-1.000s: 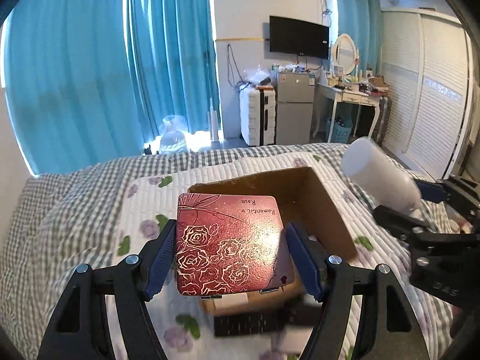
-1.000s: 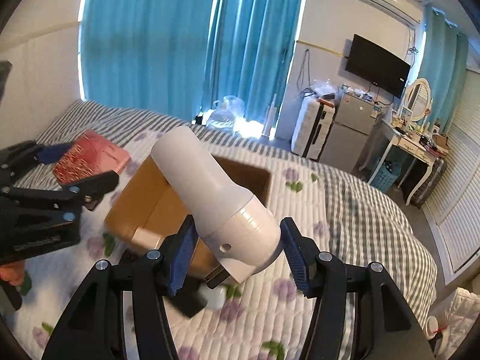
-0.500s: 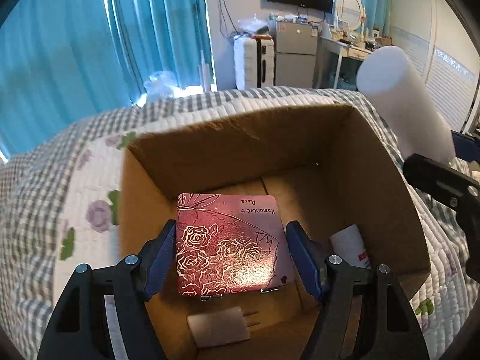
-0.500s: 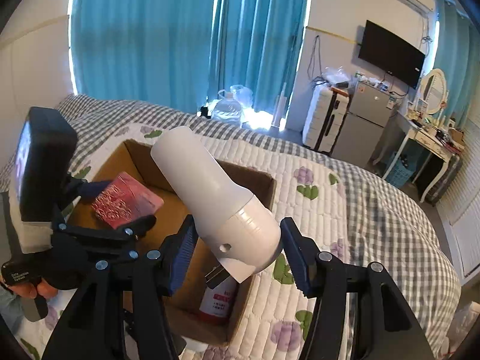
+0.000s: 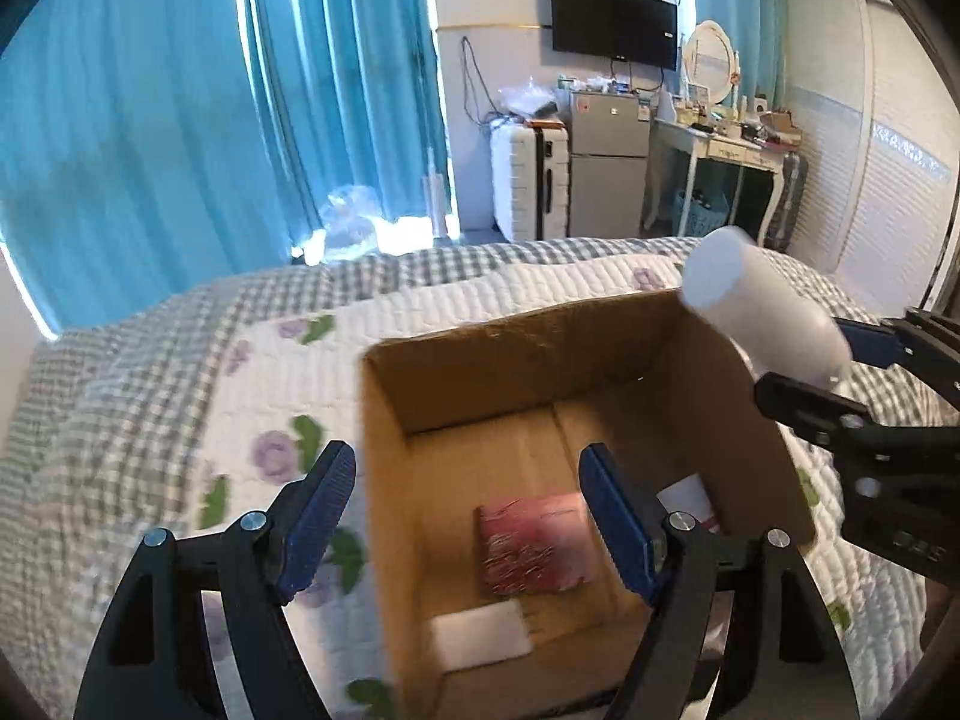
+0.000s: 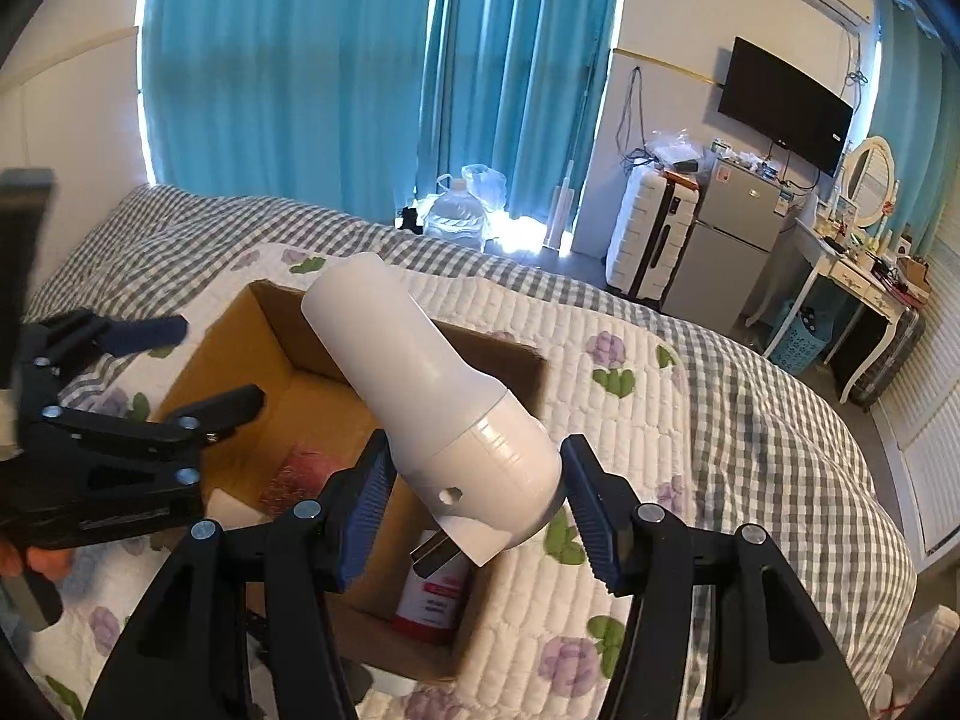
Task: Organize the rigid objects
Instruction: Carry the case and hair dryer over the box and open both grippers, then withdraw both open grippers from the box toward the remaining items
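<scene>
An open cardboard box (image 5: 510, 348) sits on the bed; it also shows in the right wrist view (image 6: 264, 336). A red rose-patterned tin (image 5: 531, 543) lies flat on the box floor, seen too in the right wrist view (image 6: 297, 471). My left gripper (image 5: 468, 522) is open and empty above the box's left wall. My right gripper (image 6: 474, 510) is shut on a white hair dryer (image 6: 432, 408), held above the box's right side; the dryer also shows in the left wrist view (image 5: 762, 312).
Inside the box lie a white flat block (image 5: 483, 636) and a red-and-white bottle (image 6: 432, 594). The bed has a flowered quilt (image 6: 630, 420) over a checked blanket. A fridge (image 5: 606, 180), suitcase and desk stand beyond the bed.
My left gripper opened and let the red tin drop to the box floor, then rose and drew back. The right gripper kept the hair dryer and shifted little.
</scene>
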The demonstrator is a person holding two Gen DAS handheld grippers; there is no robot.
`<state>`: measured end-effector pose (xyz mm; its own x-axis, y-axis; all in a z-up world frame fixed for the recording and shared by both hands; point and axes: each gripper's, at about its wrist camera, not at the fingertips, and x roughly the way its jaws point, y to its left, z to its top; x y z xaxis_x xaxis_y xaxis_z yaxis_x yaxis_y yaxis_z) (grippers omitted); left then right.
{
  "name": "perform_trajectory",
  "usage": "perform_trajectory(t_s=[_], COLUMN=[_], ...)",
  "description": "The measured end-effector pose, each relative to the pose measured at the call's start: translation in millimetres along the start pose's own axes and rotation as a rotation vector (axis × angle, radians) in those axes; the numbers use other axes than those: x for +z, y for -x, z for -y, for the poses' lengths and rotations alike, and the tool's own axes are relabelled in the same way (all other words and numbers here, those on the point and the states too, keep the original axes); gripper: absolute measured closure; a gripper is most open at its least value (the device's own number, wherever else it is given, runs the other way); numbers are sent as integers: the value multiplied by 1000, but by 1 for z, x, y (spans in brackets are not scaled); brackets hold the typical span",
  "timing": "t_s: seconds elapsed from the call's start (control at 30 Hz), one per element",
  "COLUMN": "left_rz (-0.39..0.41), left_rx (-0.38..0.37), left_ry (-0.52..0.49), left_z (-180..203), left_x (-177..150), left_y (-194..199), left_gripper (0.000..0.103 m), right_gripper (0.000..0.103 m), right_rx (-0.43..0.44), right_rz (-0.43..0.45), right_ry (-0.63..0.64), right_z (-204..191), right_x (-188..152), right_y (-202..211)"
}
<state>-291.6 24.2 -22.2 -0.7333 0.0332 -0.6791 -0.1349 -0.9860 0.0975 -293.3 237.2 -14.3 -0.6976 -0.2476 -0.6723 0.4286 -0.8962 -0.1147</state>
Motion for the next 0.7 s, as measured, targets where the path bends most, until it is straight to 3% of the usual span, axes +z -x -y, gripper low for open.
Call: perform_trajectory(t_s=[0.17, 0.3, 0.4, 0.47, 0.5, 0.53, 0.57, 0.63, 0.7], left_rz=[15, 0, -7, -4, -1, 2, 3, 14, 38], left_rx=[12, 58, 51, 39, 32, 26, 19, 17, 18], left_ry=[1, 9, 33, 37, 37, 35, 31, 27, 28], left_z=[-19, -33, -40, -42, -42, -42, -41, -37, -34], left_x=[-9, -12, -15, -18, -20, -22, -22, -22, -22], left_y=[13, 0, -8, -10, -10, -10, -8, 0, 12], left_gripper=[24, 24, 24, 24, 24, 24, 19, 10, 10], right_gripper=[47, 47, 47, 44, 39, 27, 24, 24, 24], right_rx=[32, 28, 19, 12, 15, 17, 19, 20, 15], right_rz=[-47, -149, -189, -183, -176, -163, -152, -125, -96], right_ry=[40, 70, 72, 72, 72, 69, 65, 56, 40], right_z=[-28, -45, -51, -53, -53, -53, -53, -50, -46], right_x=[1, -6, -10, -11, -11, -11, -11, -10, -9], right_y=[-23, -66, -88, -93, -93, -91, -87, -74, -53])
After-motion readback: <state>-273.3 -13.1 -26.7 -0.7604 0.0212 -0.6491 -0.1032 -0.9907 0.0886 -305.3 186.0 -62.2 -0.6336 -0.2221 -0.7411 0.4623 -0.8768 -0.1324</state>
